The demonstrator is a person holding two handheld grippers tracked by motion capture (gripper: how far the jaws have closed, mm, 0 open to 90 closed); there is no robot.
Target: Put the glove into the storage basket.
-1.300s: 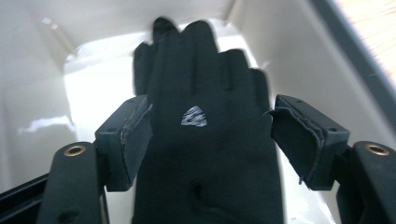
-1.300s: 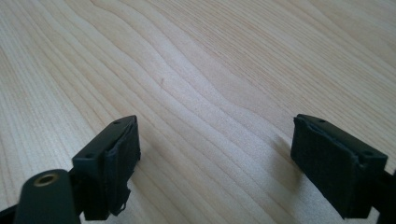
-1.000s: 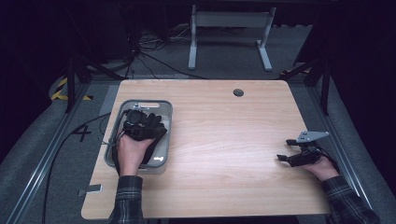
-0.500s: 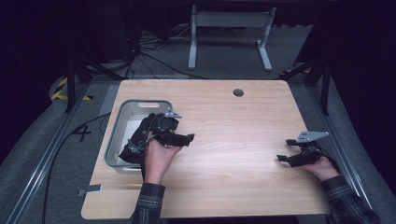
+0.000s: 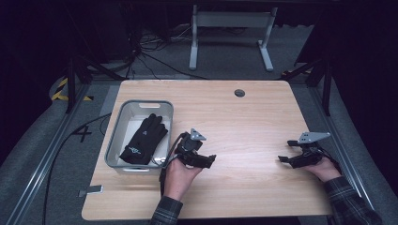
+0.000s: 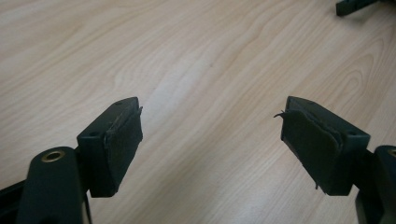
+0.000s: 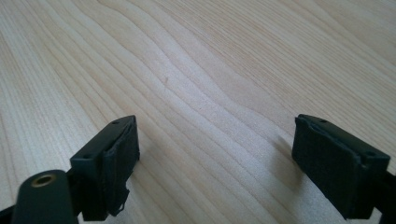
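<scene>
A black glove lies flat inside the grey bin at the table's left. My left gripper is to the right of the bin, low over bare wood, pointing right. In the left gripper view its jaws stand wide apart with nothing between them. My right gripper rests near the table's right edge, pointing left. It is open too, with only wood grain between its pads.
The light wooden table has a round cable hole near its far edge. The tip of the other gripper shows at the top right of the left gripper view. Metal frame legs stand on the floor beyond the table.
My left gripper has moved right, from over the bin and the glove to the bare table beside it. The glove now lies uncovered in the bin. The right gripper has stayed put.
</scene>
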